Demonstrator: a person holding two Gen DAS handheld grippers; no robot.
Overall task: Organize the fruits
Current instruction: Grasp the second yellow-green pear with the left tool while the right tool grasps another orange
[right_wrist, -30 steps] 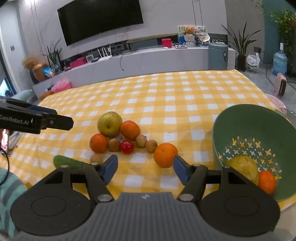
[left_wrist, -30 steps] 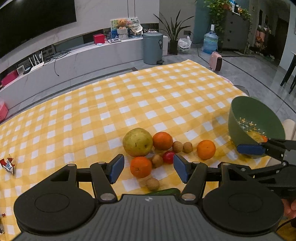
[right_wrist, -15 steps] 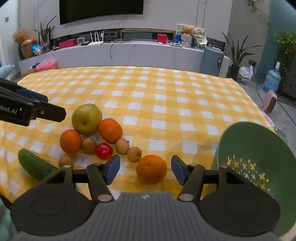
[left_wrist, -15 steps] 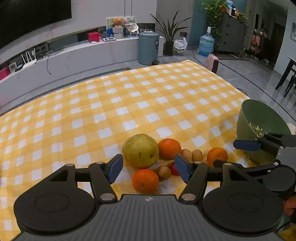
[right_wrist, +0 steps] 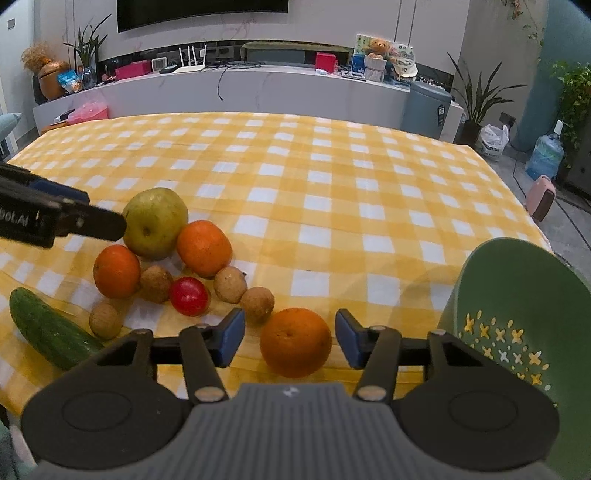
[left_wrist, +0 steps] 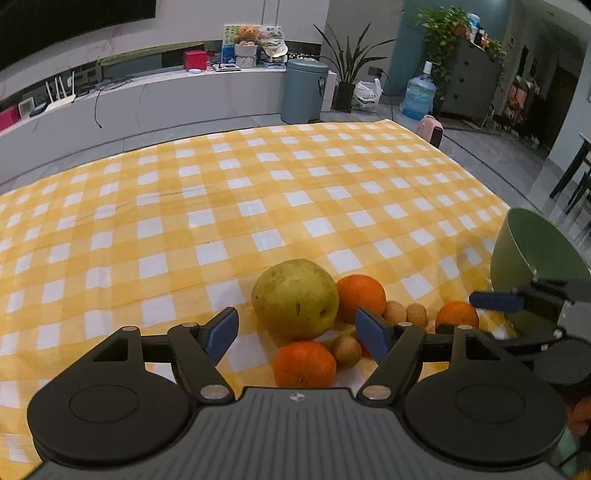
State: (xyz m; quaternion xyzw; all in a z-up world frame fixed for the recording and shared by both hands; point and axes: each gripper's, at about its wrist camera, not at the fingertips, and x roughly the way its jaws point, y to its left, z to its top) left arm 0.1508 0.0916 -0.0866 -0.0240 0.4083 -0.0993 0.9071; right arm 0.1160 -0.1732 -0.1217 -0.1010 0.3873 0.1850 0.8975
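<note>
Orange (right_wrist: 295, 341) sits untouched between the right claw's (right_wrist: 290, 338) narrowing jaws.

A home living room: a table under a yellow-and-white checked cloth (right_wrist: 332, 192) stands before a long white media console (right_wrist: 258, 88) beneath a wall-mounted television (right_wrist: 203, 11). A router (right_wrist: 190, 61), a teddy bear (right_wrist: 376, 50) and houseplants (right_wrist: 476, 92) line the console, with a lidded bin (left_wrist: 304, 90) and a water jug (left_wrist: 419, 94) on the tiled floor.
</note>
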